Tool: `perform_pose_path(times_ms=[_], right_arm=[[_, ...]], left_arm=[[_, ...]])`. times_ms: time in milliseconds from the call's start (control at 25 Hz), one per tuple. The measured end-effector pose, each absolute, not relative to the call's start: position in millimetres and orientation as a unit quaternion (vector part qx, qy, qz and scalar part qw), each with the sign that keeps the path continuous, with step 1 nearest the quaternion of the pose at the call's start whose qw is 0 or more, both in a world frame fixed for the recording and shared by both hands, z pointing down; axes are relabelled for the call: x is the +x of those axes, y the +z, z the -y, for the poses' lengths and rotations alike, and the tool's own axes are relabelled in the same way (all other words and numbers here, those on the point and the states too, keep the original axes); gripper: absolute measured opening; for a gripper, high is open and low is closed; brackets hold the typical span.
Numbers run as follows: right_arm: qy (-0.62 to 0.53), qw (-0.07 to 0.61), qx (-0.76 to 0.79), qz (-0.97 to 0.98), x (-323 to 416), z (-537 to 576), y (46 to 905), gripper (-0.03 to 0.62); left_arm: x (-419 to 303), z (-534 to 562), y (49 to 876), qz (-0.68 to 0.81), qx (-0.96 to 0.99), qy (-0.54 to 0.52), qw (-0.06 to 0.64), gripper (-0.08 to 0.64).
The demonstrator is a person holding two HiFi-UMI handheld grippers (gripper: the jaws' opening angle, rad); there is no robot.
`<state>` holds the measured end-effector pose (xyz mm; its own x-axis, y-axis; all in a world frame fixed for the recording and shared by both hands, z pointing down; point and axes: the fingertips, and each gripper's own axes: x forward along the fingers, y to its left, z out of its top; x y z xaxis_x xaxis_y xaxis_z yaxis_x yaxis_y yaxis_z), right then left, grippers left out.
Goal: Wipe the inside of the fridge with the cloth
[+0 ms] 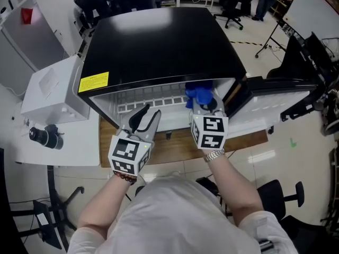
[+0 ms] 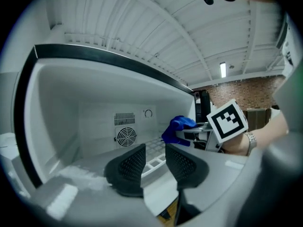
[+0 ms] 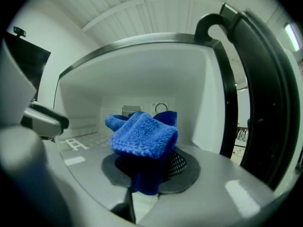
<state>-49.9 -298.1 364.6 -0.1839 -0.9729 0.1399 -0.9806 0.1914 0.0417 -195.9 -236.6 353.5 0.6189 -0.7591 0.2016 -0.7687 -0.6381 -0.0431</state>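
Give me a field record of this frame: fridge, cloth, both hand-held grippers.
fridge: black top, door open, white inside
right hand-held gripper: shut on cloth, at the fridge opening
cloth: blue, bunched up between the jaws
left hand-held gripper: jaws apart, nothing between them, in front of the opening
rack: white, inside the fridge
fan grille: round, on the back wall

The fridge [image 1: 159, 41] is small, with a glossy black top, a white interior, and its door [image 1: 275, 97] swung open. A white wire shelf [image 1: 151, 102] lies inside the fridge, before a back wall with a round fan grille [image 2: 126, 136]. The blue knitted cloth [image 1: 198, 94] is bunched at the fridge's mouth, toward the door side, pinched in the right gripper [image 1: 203, 106].
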Motion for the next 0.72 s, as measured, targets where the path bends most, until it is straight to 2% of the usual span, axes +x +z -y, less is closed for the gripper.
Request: perform_pose_path(times_ms=[160, 520, 720], right_arm=[[0.017, 0.054, 0.613, 0.788, -57.7, 281.2, 351.1, 0.087], [-0.019, 0.06, 0.558, 0.827, -73.3, 243.7, 343.1, 0.087], [-0.034, 0.067, 0.534, 0.842, -79.6, 230.4, 348.0, 0.087]], left_arm=[[-170.0, 237.4, 344.2, 0.358, 0.929, 0.058, 0.077, 0.154], [-115.9, 225.8, 344.1, 0.218, 0.943, -0.008, 0.251, 0.314], [-92.9, 217.5, 350.9, 0.172, 0.931, -0.008, 0.323, 0.337]])
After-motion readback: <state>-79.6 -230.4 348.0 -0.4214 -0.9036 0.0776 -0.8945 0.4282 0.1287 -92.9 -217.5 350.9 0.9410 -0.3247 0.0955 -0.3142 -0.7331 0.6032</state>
